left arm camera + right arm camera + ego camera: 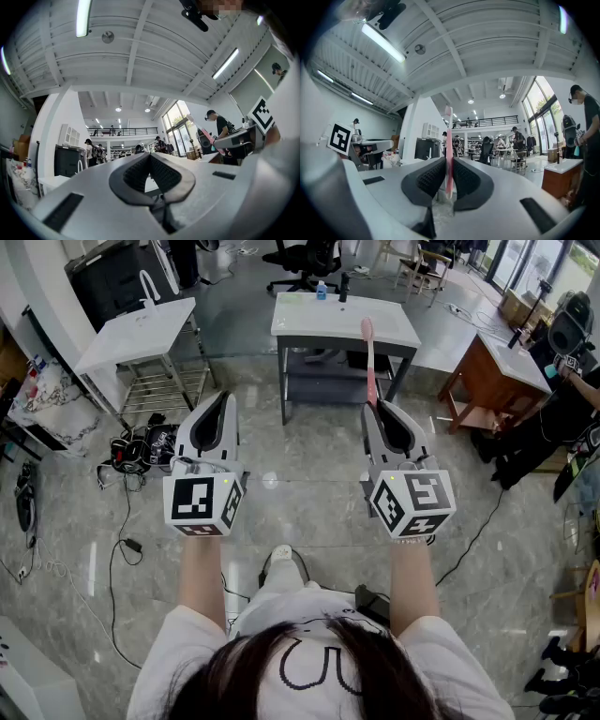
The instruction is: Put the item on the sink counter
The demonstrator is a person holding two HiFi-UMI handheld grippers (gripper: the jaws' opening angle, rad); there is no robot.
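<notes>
A pink toothbrush [369, 362] stands upright between the pads of my right gripper [379, 409], which is shut on its handle; in the right gripper view the toothbrush [448, 140] rises from between the dark pads, head upward. The left gripper [223, 399] is level with it on the left, shut with nothing in it; its pads [161, 171] meet at the tip. Both are held over the floor, well short of the white sink counter [309, 326] on a dark frame straight ahead.
A small blue bottle [322, 290] and a dark item [344, 287] sit at the counter's far edge. Another white sink stand [141, 329] is at the left, a wooden cabinet [497, 376] at the right. Cables [141, 448] lie on the floor at the left. A person [583, 140] stands right.
</notes>
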